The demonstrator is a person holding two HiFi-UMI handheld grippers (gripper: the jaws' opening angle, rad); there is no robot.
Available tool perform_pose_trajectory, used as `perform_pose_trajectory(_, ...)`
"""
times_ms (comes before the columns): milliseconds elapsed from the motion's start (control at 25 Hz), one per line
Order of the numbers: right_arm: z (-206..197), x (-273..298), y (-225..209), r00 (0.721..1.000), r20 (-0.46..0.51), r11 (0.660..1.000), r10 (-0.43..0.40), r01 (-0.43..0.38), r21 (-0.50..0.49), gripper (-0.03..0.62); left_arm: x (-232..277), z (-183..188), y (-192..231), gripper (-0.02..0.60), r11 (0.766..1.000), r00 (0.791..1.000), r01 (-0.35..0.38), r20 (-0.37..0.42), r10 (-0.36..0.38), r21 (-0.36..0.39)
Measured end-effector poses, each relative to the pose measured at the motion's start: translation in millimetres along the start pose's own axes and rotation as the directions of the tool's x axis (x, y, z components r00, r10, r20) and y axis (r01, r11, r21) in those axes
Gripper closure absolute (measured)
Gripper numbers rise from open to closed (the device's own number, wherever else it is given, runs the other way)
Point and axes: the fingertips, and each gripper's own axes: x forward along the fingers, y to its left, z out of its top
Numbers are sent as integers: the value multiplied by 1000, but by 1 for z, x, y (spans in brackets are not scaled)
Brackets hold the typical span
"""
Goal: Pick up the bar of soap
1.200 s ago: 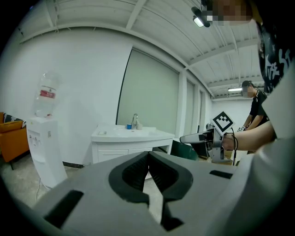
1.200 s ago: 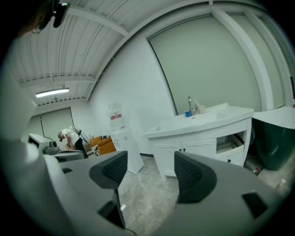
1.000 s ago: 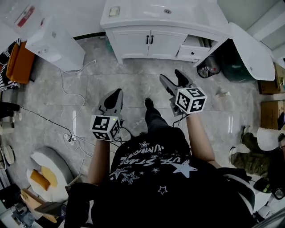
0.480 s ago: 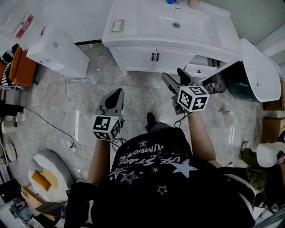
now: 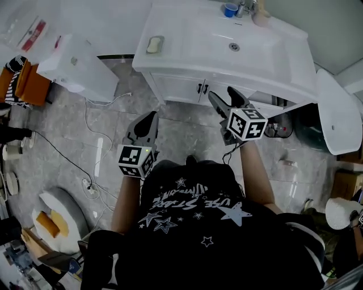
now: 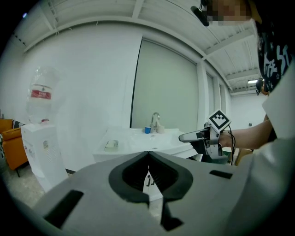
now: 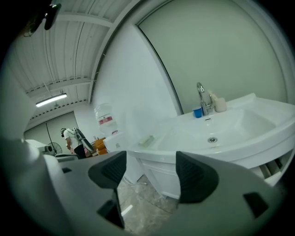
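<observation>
The bar of soap [image 5: 154, 44] is seen lying at the left end of the white counter [image 5: 187, 56], left of the sink basin [image 5: 241, 39] and well apart from both tools. It is small and pale in every view, and whether a dish sits under it cannot be told.

The left hand-held gripper [image 5: 150, 120] is held over the floor [image 5: 187, 130] in front of the cabinet [image 5: 181, 90]. Its jaws are pressed together with nothing between them, as is shown plainly in the left gripper view. The right hand-held gripper [image 5: 223, 95] is held near the counter's front edge with its jaws spread wide and empty. In its own view only floor and cabinet are framed in the gap.

In the head view the faucet [image 5: 245, 7] is cut off at the top edge, and the person's legs are mostly hidden by the dark shirt [image 5: 193, 226]. The water bottle [image 6: 42, 92] atop the dispenser [image 5: 79, 67] is made out properly only in the gripper views (from above it is a faint clear shape in the frame's corner). A blue cup [image 7: 197, 112] beside the faucet is shown in all three views. A distant person [image 7: 71, 136] is caught only in the right gripper view, while the right hand-held gripper is caught side-on in the left one.
</observation>
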Motion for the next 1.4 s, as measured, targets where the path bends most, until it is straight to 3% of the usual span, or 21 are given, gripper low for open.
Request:
perform_pose_trajectory(280,5,45,8,999,-34,999,37,-37,15,261,-1,5,46,572,996,996,-86,-10,86,-18)
perform_pose_trajectory(440,11,71,13,999,-36,999,31,-31,17,261,8,5,78,572,995,996,-91,-16,91,-30)
perform_pose_trajectory(920,43,193,12,995,-51,996,-80,82,40,263,110,30,197,572,997,997,69,-32,-69,-18)
perform_pose_trajectory(1120,49,246,18,988,-82,987,-127,135,91,267,153,37,242,572,986,982,165,-98,-165,-6)
perform_pose_trajectory(1400,51,310,34,971,-163,978,-173,189,88,283,198,50,287,572,967,962,253,-108,-251,2)
